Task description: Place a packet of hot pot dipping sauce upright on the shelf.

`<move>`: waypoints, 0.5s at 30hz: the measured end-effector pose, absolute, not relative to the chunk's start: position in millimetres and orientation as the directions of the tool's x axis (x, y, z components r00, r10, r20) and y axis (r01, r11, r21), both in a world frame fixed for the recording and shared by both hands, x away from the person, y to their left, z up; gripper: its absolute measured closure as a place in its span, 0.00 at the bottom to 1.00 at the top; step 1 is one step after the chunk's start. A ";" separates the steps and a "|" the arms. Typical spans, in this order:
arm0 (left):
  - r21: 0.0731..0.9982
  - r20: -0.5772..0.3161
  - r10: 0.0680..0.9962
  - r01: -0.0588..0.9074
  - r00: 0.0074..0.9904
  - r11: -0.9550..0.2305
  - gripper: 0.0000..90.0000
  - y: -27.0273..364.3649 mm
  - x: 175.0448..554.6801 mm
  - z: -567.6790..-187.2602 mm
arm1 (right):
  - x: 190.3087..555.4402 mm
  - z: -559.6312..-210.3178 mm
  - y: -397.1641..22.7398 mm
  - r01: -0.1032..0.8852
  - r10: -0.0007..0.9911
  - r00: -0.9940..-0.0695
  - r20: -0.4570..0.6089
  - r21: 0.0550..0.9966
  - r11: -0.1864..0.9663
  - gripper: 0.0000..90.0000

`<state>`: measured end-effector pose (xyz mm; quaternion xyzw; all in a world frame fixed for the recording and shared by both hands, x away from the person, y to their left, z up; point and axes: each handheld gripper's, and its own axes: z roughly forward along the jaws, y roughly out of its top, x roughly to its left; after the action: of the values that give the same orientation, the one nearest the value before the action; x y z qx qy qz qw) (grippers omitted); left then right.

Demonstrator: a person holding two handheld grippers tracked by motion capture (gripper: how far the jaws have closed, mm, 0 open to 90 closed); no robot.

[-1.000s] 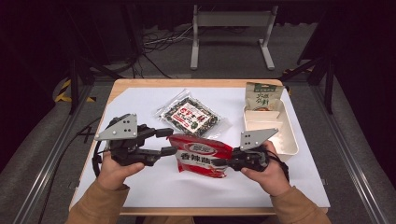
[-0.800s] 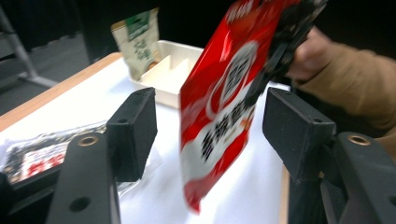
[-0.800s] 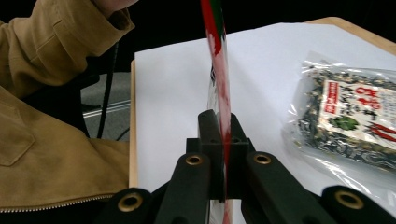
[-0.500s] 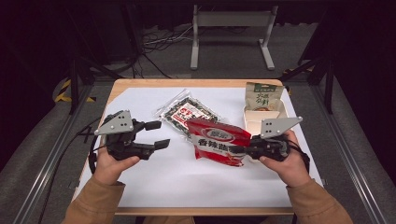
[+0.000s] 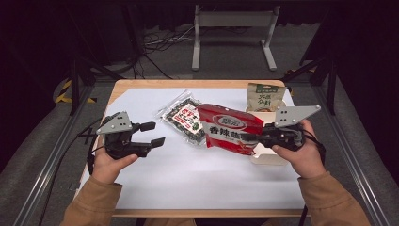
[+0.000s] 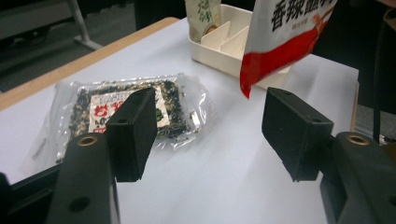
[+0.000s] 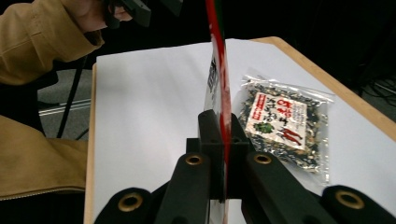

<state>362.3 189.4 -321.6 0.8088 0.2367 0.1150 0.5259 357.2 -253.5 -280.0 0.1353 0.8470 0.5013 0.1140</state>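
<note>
Two grippers in play. Right gripper [image 5: 258, 137] is clenched on the red snack bag [image 5: 230, 128], jaws pinching the bag's edge at its 3 o'clock side; in the right gripper view the bag [image 7: 218, 70] stands edge-on, pressed between the two black pads. The bag hangs above the white sheet [image 5: 188, 174], tilted, its far corner overlapping the clear seaweed packet [image 5: 182, 118] at about 9 o'clock of it. Right hand [image 5: 301, 155] sits at 3 o'clock of the table, over the cream divided tray [image 5: 270, 159].

Left gripper [image 5: 154, 133] is released: jaws stand wide apart, nothing between them; they have just been closing a little, with no thing in the gap. It is at 9 o'clock of the table, pointing toward 3 o'clock, well apart from the red bag. Left hand [image 5: 109, 162] grips its body, tan sleeve [image 5: 91, 202] below.

In the left gripper view the seaweed packet [image 6: 126, 109] lies flat on the sheet behind the left pad, and the red bag's lower corner [image 6: 275, 51] hangs at 1 o'clock, in front of the tray [image 6: 219, 44]. Green pouch [image 5: 265, 98] stands in the tray's far compartment, at 1 o'clock of the red bag. The wooden table edge [image 5: 197, 84] runs along 12 o'clock.
</note>
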 end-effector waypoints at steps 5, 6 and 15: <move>0.887 -0.069 0.539 0.299 0.839 -0.352 0.42 196.4 368.5 -334.2 | 364.3 -271.8 -264.0 0.092 0.362 -0.928 -0.091 0.885 0.457 1.00; 0.886 -0.066 0.546 0.301 0.835 -0.353 0.42 198.2 369.7 -337.0 | 364.3 -271.8 -264.0 0.092 0.362 -0.928 -0.091 0.885 0.457 1.00; 0.885 -0.062 0.587 0.316 0.807 -0.341 0.40 206.4 377.3 -350.9 | 375.3 -261.2 -280.1 0.092 0.406 -0.907 -0.111 0.889 0.448 1.00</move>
<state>377.3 206.4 -350.9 0.8078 0.2795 0.1349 0.5012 375.3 -280.1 -261.2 0.1486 0.8365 0.5039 0.1556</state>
